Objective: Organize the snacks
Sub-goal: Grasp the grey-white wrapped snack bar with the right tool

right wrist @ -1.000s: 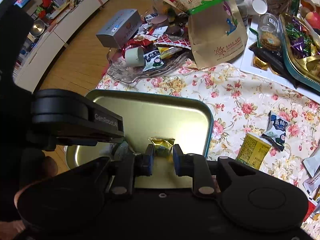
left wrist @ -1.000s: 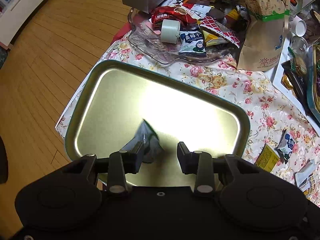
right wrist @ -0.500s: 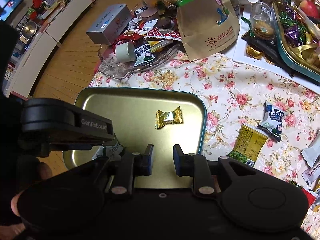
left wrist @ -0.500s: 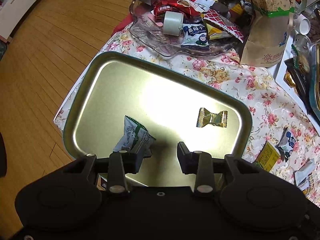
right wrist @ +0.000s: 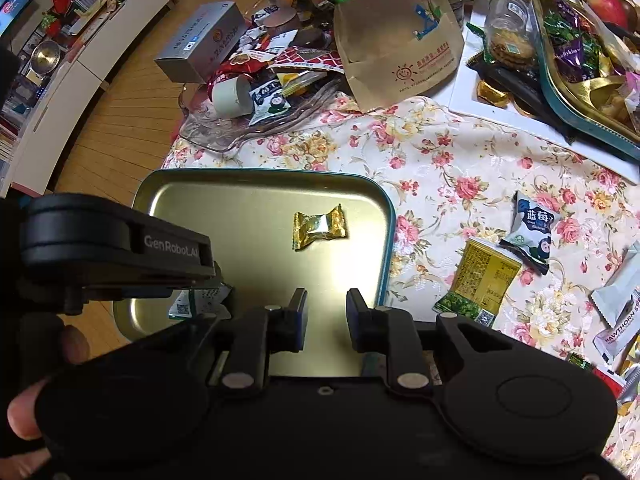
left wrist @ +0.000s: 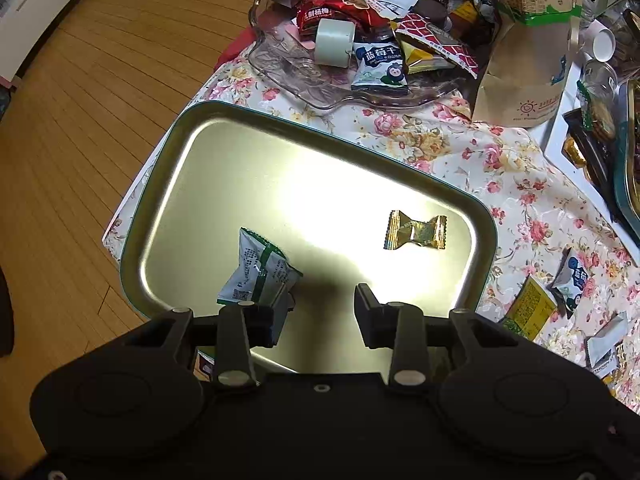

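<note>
A gold metal tray with a teal rim lies on the flowered cloth. On it lie a gold-wrapped candy and a white-and-green snack packet. My left gripper is open above the tray's near edge, its left finger just beside the packet. My right gripper is open and empty over the tray's near right part, the candy ahead of it. The left gripper's body shows at left in the right wrist view.
A clear glass dish of mixed snacks and a brown paper bag stand behind the tray. Loose packets lie on the cloth to the right. A second filled tray is far right. The table edge and wood floor are left.
The right gripper let go of the gold candy onto the tray and drew back. The left gripper released the white-and-green packet, which now lies on the tray; both grippers rose.
</note>
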Available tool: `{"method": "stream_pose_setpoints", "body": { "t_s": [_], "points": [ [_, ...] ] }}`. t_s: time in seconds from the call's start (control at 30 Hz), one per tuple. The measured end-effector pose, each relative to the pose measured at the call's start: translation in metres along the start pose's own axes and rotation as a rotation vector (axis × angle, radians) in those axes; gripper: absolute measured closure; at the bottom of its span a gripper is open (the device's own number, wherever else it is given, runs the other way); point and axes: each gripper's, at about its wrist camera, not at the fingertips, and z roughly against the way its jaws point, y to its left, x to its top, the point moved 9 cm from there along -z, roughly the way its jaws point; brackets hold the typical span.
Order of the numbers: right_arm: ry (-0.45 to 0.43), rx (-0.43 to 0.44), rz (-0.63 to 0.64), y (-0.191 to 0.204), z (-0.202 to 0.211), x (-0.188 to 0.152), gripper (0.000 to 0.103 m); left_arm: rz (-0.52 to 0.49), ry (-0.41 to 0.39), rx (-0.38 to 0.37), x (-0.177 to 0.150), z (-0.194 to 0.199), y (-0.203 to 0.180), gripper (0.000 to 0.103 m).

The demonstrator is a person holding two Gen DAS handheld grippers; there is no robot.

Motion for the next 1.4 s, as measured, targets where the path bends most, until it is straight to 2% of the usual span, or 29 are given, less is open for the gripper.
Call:
{"method": "stream_pose_setpoints", "body": {
  "t_s": [0.23,0.77,0.93,1.07,1.23,1.4],
  "points": [
    [0.014,-0.03,-0.068,-0.031,0.003,-0.002,0.079,-0.037,-0.005,-0.02,-0.003,0.004,-0.019,0.058],
    [-0.027,-0.146,-0.398,-0.175,0.029,0.0,0.073,-0.258,-0.014,-0.033,-0.024,0.002,-0.095,0.058],
    [-0.034,-0.173,-0.466,-0.208,0.031,-0.001,0.073,-0.351,-0.001,-0.079,-0.034,0.001,-0.125,0.058],
    [-0.049,-0.164,-0.519,-0.231,0.035,0.005,0.073,-0.411,0.006,-0.079,-0.041,-0.001,-0.141,0.058],
    [-0.052,-0.178,-0.569,-0.249,0.031,0.008,0.073,-0.406,0.029,-0.097,-0.042,-0.006,-0.144,0.058],
    [-0.012,-0.215,-0.595,-0.264,0.019,-0.001,0.072,-0.398,0.018,-0.081,-0.036,-0.007,-0.146,0.058]
  ]
}}
